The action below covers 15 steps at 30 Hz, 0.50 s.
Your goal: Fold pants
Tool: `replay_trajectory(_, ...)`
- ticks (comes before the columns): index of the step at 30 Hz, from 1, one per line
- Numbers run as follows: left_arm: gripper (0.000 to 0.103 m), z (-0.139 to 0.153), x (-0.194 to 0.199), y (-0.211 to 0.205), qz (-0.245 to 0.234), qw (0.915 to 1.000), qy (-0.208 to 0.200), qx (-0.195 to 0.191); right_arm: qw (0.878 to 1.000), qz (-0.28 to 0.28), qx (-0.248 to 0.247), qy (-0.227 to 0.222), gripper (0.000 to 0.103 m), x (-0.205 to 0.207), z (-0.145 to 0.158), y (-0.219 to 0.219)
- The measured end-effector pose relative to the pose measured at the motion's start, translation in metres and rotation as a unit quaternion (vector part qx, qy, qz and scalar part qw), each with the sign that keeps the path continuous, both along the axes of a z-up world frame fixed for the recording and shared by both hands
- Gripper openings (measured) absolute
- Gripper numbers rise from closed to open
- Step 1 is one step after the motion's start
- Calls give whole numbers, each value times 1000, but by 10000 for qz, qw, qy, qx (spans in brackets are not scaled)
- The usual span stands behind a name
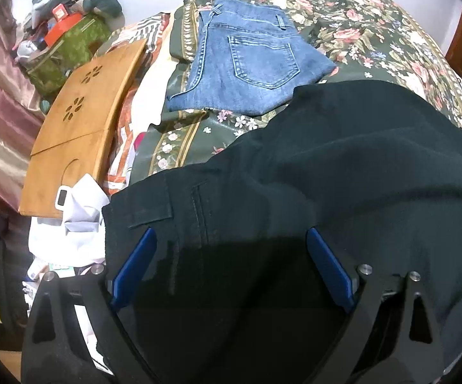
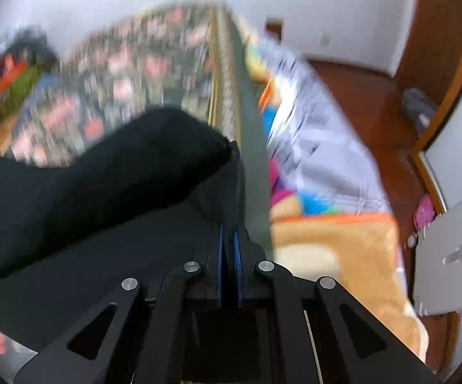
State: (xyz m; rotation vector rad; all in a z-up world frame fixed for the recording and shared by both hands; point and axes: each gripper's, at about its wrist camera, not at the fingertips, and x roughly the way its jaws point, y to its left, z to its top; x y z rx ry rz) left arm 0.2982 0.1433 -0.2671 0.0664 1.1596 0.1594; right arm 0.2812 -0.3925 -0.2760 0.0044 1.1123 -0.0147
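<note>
Right gripper pinches black pants fold, blurred; left gripper spread over waistband. Best carry fold flat, edges aligned, clear of folded jeans.

Right wrist view motion-blurred: floral bedspread smeared. Black pants cut off by lower right edge.

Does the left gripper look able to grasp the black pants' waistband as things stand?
Probably yes: the left gripper is open, directly over the black pants, and nothing covers the waistband near its left finger.
</note>
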Motion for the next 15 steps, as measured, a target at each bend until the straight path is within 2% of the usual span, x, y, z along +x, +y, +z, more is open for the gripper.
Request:
replay_trajectory(3, 95, 4, -5, 6, 11, 9999, -75, 116, 9999, -120, -27, -51, 14, 1, 11, -1)
replay_trajectory(5, 95, 8, -6, 14, 16, 9997, -140, 221, 9993, -265, 11, -269, 18, -1, 30, -5)
replay_trajectory(6, 95, 10, -5, 18, 27, 9995, -170, 261, 9988, -292, 97, -370, 26, -3, 38, -6)
replay_trajectory(9, 95, 13, 1, 30, 90, 9991, -223, 361, 9975, -236, 392, -535, 61, 0, 62, 0)
replay_trajectory(10, 95, 12, 4, 34, 124, 9989, -231, 401, 9970, -140, 469, -598, 67, 4, 69, 7)
replay_trajectory(13, 95, 4, 15, 47, 201, 9991, -160, 350, 9958, 112, 634, -653, 72, 19, 79, 32)
replay_trajectory(15, 95, -4, 20, 51, 252, 9992, -39, 301, 9950, 289, 766, -569, 72, 33, 72, 49)
